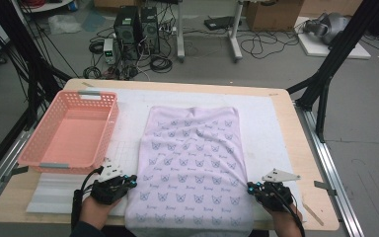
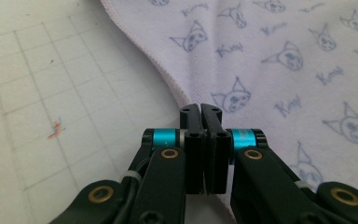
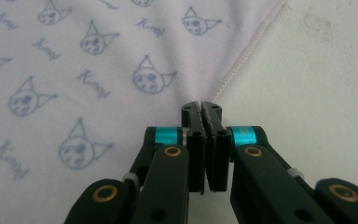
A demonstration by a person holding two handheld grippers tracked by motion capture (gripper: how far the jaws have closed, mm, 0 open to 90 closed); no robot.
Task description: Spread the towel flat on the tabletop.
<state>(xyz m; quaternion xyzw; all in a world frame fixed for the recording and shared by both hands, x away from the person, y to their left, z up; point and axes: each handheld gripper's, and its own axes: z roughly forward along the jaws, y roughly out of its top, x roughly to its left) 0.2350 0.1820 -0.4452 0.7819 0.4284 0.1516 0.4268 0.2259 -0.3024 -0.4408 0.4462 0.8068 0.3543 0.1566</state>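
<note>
Towel (image 1: 192, 163) flat on mat (image 1: 271, 123), hem edges pinched in both closed jaws

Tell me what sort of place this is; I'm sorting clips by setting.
Probably a lab or workshop recording station: a wooden table with a towel and basket, computer towers and loose cables on the floor.

- Left hand-held gripper (image 2: 200, 108) with jaws pressed together, pinching hem of lilac towel (image 2: 279, 60)
- Cat-face print across towel
- Gridded white mat (image 2: 51, 88) beneath
</note>
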